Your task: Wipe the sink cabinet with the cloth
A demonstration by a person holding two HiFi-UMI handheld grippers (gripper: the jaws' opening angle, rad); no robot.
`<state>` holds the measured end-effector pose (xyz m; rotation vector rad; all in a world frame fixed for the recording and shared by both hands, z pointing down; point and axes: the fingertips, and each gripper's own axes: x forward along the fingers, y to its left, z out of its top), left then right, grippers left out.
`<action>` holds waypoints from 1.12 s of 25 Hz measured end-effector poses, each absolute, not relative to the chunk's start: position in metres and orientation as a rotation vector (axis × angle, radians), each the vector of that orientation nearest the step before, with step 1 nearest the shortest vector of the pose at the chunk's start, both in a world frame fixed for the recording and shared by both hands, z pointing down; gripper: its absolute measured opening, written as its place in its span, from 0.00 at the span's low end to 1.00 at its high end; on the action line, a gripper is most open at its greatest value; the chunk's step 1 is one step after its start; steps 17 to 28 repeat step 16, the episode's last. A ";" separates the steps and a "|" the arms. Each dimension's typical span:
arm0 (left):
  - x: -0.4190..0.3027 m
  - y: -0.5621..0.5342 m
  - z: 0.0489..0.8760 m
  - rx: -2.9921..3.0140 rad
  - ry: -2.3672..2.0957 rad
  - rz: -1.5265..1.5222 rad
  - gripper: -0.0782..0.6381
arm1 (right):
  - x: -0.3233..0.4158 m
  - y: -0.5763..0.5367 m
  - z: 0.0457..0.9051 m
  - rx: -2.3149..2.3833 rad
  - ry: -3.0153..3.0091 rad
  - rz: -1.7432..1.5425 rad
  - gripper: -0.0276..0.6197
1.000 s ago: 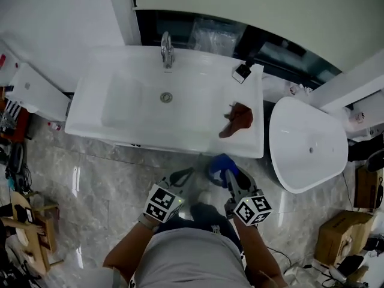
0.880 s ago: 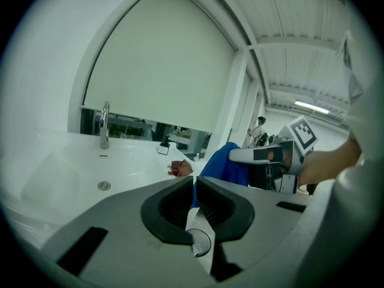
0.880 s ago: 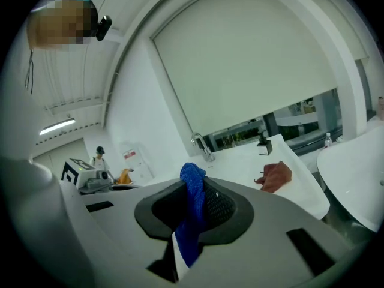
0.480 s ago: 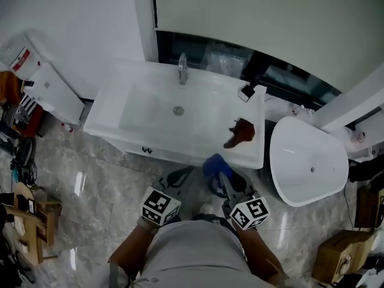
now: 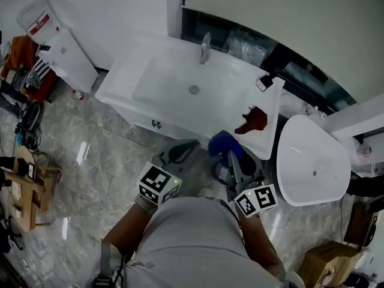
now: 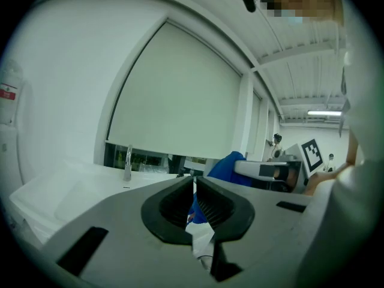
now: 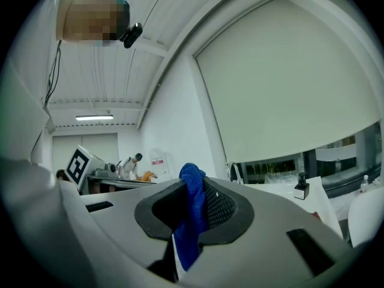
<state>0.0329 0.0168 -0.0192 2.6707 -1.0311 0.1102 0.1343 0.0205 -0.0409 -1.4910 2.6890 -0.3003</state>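
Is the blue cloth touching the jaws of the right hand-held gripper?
Touching. In the right gripper view, the right hand-held gripper is shut on the blue cloth.

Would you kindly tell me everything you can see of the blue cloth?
The blue cloth looks like a coarse woven fabric. It is clamped between the jaws of the right gripper: a bunched end sticks up above them and the rest hangs below. In the head view it sits at that gripper's tip, close to the front of the white sink cabinet; whether it touches the cabinet cannot be told.
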 end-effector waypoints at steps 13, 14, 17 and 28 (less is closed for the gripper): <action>0.046 0.029 -0.023 2.686 -1.037 0.132 0.12 | 0.161 0.027 -0.035 -1.523 2.650 -0.339 0.13; 0.048 0.029 -0.023 2.686 -1.040 0.129 0.12 | 0.164 0.028 -0.036 -1.522 2.650 -0.339 0.13; 0.053 0.030 -0.025 2.686 -1.047 0.122 0.12 | 0.170 0.030 -0.038 -1.518 2.649 -0.340 0.13; 0.053 0.030 -0.025 2.686 -1.047 0.122 0.12 | 0.170 0.030 -0.038 -1.518 2.649 -0.340 0.13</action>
